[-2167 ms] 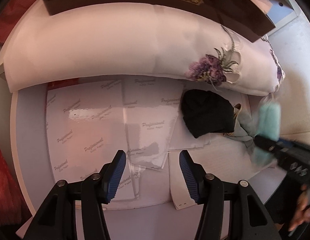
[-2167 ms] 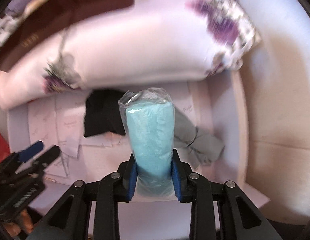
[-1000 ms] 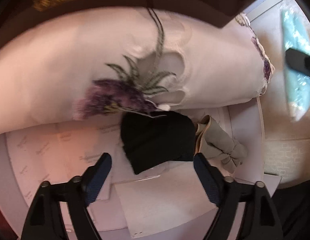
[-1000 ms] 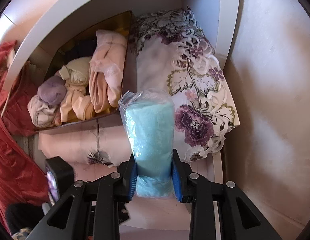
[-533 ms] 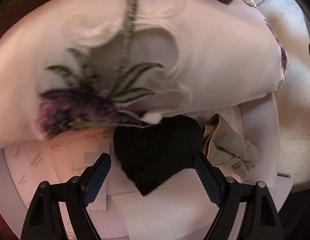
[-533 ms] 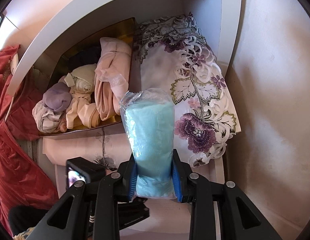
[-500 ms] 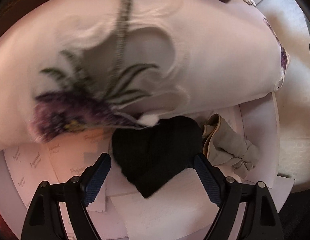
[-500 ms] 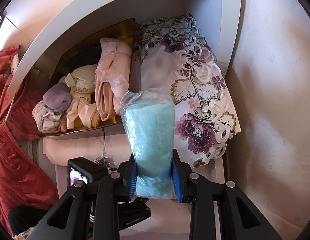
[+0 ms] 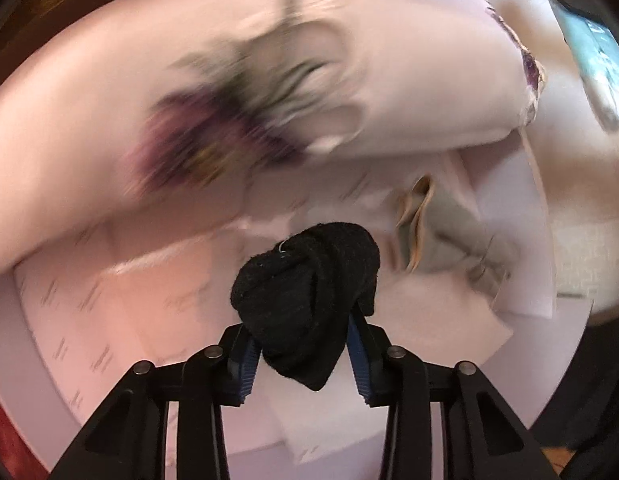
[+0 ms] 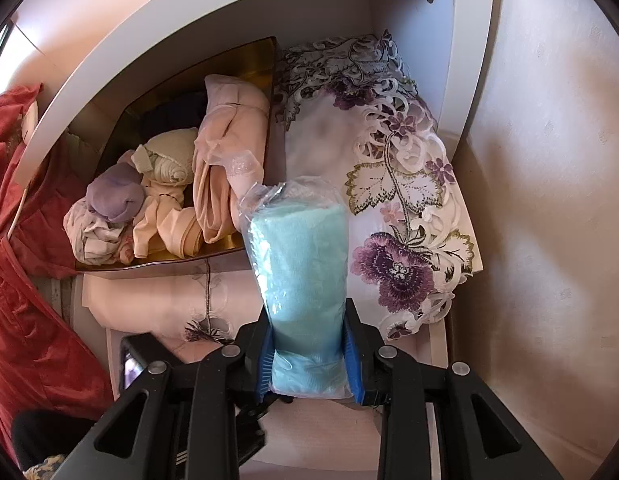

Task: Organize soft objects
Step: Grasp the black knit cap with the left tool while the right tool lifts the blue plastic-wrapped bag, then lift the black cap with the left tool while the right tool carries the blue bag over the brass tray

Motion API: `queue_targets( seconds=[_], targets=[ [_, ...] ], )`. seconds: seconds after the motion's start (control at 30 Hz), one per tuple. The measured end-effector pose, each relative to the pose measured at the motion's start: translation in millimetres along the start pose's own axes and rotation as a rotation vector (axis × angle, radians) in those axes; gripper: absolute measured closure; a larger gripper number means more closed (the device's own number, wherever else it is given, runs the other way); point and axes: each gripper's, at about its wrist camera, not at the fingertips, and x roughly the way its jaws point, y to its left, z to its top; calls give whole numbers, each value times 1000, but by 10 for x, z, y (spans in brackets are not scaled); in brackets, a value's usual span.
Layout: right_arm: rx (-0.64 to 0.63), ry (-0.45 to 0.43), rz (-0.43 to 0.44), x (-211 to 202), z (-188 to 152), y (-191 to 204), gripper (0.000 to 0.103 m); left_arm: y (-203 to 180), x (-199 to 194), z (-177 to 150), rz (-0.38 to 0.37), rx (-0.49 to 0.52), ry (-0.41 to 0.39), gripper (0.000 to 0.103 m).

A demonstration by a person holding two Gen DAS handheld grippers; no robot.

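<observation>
In the left wrist view a black knitted cloth (image 9: 309,276) is bunched between my left gripper's (image 9: 301,344) blue pads. The jaws are closing and both pads press its sides. It hangs over white printed paper sheets (image 9: 89,300) on the shelf floor. A grey-beige cloth (image 9: 449,240) lies just to its right. My right gripper (image 10: 311,356) is shut on a light blue towel in a clear plastic bag (image 10: 301,264), held upright in front of the shelf. That towel also shows at the top right of the left wrist view (image 9: 589,48).
A pale pillow with purple flower embroidery (image 9: 189,100) lies behind the black cloth. Above it a gold-lined box (image 10: 245,56) holds several rolled pink, cream and lilac cloths. A lace embroidered cloth (image 10: 389,184) lies to its right. Red fabric (image 10: 29,280) hangs left, a wall stands right.
My left gripper's jaws, wide open around the black cloth before, have closed in on it and bunched it up. The right gripper and its towel have stayed still.
</observation>
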Motion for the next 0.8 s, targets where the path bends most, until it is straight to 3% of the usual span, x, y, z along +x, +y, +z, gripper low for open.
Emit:
queue_targets(
  seconds=[0.2, 0.33, 0.43, 0.5, 0.53, 0.57, 0.8],
  targets=[
    [-24, -5, -7, -19, -2, 63, 73, 206, -1, -272, 69, -43, 34, 64],
    [-23, -5, -13, -24, -13, 60, 73, 300, -38, -308, 70, -95, 29, 63],
    [-26, 1, -31, -2, -20, 59, 73, 661, -188, -372, 18, -145, 16, 55],
    [-22, 8, -37, 12, -27, 40, 73, 677, -223, -407, 6, -157, -12, 38],
    [-22, 9, -39, 16, -29, 31, 73, 726, -262, -366, -4, -169, -16, 22],
    [-25, 9, -43, 20, -32, 33, 73, 751, -262, -359, -18, -191, -20, 19],
    [-49, 30, -58, 107, -56, 74, 73, 987, -402, -371, -39, -277, -18, 18]
  ],
)
